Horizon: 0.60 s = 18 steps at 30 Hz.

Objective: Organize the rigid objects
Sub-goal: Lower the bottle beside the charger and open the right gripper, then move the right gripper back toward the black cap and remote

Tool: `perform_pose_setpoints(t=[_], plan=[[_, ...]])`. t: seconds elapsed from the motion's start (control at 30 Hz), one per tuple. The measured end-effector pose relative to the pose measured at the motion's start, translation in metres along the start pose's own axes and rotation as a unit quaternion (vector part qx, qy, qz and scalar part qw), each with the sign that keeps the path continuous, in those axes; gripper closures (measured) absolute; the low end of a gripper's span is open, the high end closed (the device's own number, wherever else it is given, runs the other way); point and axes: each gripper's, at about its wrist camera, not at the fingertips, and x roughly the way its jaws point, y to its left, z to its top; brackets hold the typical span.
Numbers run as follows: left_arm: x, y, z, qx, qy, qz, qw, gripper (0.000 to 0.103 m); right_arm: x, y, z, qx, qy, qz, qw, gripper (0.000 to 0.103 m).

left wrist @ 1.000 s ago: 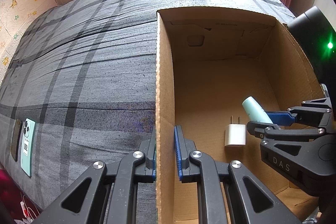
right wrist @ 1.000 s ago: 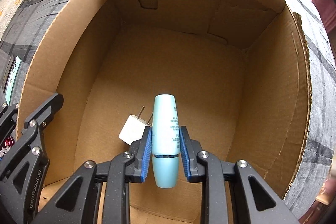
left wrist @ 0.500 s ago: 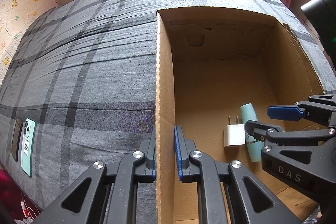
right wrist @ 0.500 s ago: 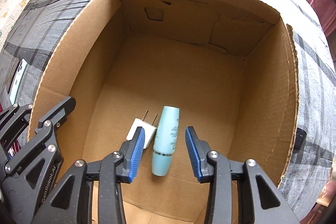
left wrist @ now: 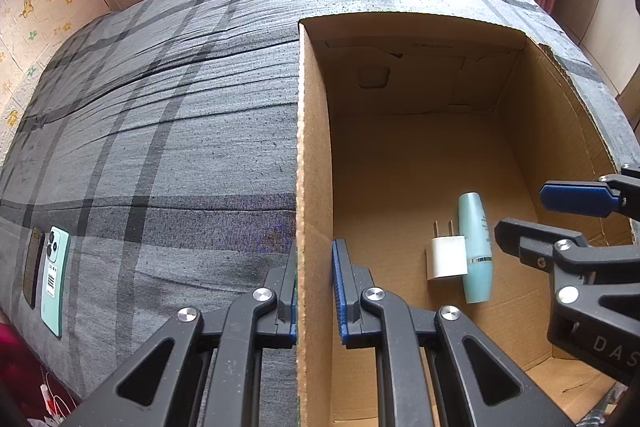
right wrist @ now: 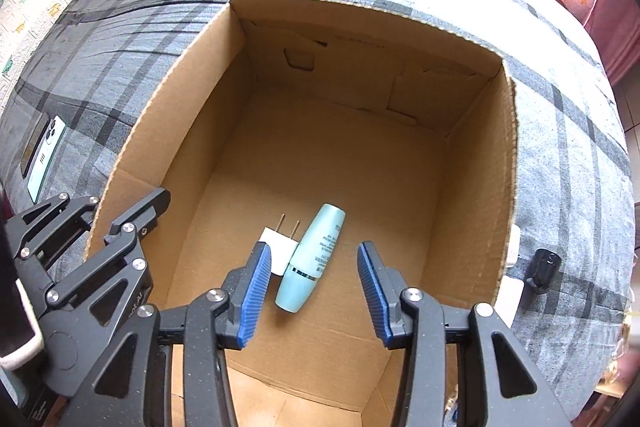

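Bottle [right wrist: 310, 259] lies on the box [left wrist: 314, 187] floor near its front wall, touching the charger [right wrist: 276, 251]. Right gripper [right wrist: 314, 291] jaws are opening, empty, releasing it. Left gripper [left wrist: 314, 291] clamps the box's left wall, steadying it.

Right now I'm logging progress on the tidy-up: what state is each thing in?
cardboard box: open-topped, on the bed
left gripper: shut on the box's side wall
right gripper: jaws opening, nothing between them
teal bottle: lying on the box floor, released
white charger: lying beside the bottle, prongs out
teal phone: flat on the bed, outside the box
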Motion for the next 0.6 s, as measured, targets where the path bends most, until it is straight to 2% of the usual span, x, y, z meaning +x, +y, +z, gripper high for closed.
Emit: perform_pose_setpoints(t=[0.13, 0.2, 0.33, 0.6], plan=[[0.000, 0.000, 0.000, -0.001, 0.000, 0.002, 1.0000, 0.088, -0.016, 0.002, 0.001, -0.003, -0.008, -0.004, 1.000, 0.046], [0.000, -0.001, 0.000, 0.000, 0.001, 0.003, 1.0000, 0.088, -0.024, 0.001, 0.001, -0.006, -0.016, -0.007, 1.000, 0.037], [0.000, -0.001, 0.001, -0.001, 0.001, 0.002, 1.0000, 0.088, -0.036, -0.006, -0.002, -0.004, -0.029, -0.003, 1.000, 0.032], [0.000, -0.001, 0.001, 0.000, 0.001, 0.004, 1.0000, 0.088, -0.060, -0.018, -0.003, 0.009, -0.054, -0.010, 0.998, 0.009]])
